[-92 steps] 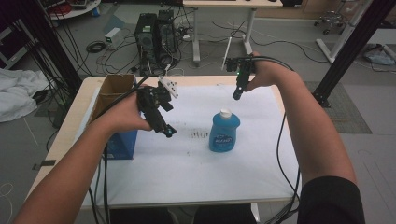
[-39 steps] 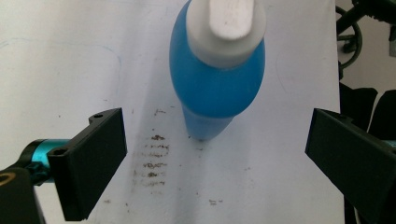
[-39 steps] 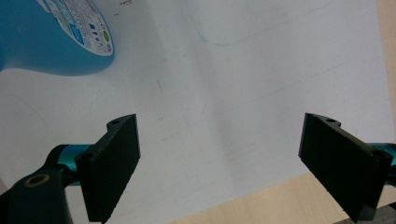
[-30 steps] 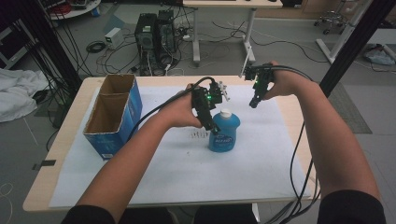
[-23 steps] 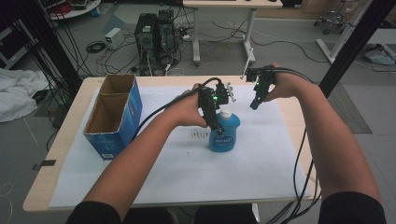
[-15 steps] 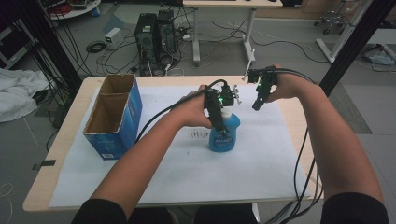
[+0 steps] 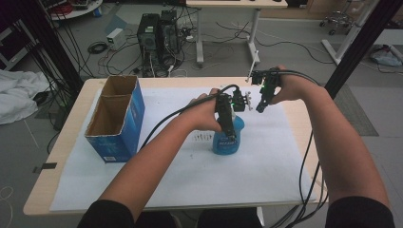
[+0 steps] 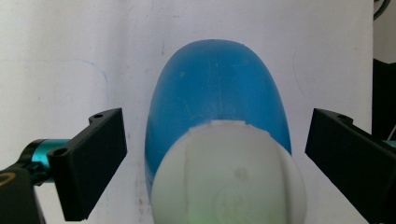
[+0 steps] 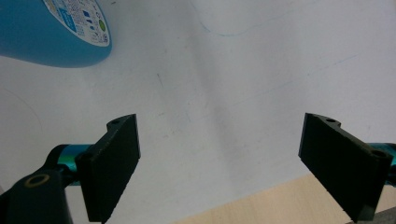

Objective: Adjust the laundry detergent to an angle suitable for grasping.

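Here, left tongs (image 8: 215, 154) wide astride blue bottle (image 8: 217, 98) — right tongs (image 9: 219, 163) wide, box (image 7: 116, 118) apart.

One blue bottle (image 7: 227, 138) — one cardboard box (image 7: 115, 118) — two grippers.

Grey floor. Wooden table (image 7: 62, 156) with white sheet (image 7: 266, 166) at centre. PC towers (image 7: 157, 28) and cables top centre; second desk (image 7: 237, 4) behind; white cloth (image 7: 16, 97) left edge.

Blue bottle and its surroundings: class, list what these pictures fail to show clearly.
- Blue bottle: in the high view the left claw and hand cover its cap.
- Bottle's label: cut by the right claw view's top edge, print too small.
- Cardboard box: its floor is in shadow.
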Available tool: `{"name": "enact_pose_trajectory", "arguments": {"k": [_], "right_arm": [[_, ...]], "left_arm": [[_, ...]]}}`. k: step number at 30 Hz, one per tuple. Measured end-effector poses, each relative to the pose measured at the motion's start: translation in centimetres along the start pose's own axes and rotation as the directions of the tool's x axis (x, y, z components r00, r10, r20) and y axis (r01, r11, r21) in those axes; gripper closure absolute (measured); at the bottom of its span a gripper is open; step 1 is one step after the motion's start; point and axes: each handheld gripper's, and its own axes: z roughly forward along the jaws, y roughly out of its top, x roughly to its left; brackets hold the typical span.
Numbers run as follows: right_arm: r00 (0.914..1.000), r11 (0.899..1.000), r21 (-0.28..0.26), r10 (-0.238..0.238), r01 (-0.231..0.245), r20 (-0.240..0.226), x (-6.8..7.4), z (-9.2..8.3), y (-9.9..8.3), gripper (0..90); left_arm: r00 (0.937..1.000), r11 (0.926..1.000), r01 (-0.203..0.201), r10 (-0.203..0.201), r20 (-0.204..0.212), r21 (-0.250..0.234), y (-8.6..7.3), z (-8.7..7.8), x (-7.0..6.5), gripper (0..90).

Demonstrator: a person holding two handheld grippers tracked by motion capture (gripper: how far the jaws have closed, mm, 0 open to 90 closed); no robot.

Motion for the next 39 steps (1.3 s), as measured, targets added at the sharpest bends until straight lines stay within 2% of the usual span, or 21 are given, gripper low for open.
{"name": "enact_pose_trajectory", "arguments": {"k": [10,23,24,31,33,39], "right_arm": [[1.0000,1.000,-0.003,-0.001,0.001,0.007,-0.09,-0.08,-0.20,11.8],[1.0000,1.000,0.000,0.004,-0.004,0.009,0.05,-0.05,-0.08,11.8],[0.9999,1.000,-0.003,-0.007,0.007,0.011,0.00,-0.03,-0.03,11.8],[0.9998,1.000,0.001,-0.012,0.012,0.014,0.01,0.05,0.07,11.8],[0.9999,1.000,-0.001,-0.006,0.006,0.013,0.04,0.07,0.07,11.8],[0.9999,1.000,-0.002,0.000,0.000,0.011,0.06,0.02,0.09,11.8]], "left_arm": [[1.0000,0.9997,0.000,0.000,-0.008,0.025,0.10,0.58,0.11,5.4],[0.9998,0.9992,-0.001,0.002,-0.019,0.039,0.07,0.62,-0.01,15.8],[0.9998,0.9992,-0.001,0.002,-0.019,0.039,0.07,0.62,-0.01,15.8],[0.9999,0.9991,-0.001,0.001,-0.014,0.042,0.05,0.60,-0.01,17.9],[0.9999,0.9994,-0.003,0.003,-0.010,0.034,0.04,0.54,-0.03,23.6],[1.0000,0.9993,-0.003,0.003,-0.005,0.036,0.05,0.54,-0.07,25.0]]}}
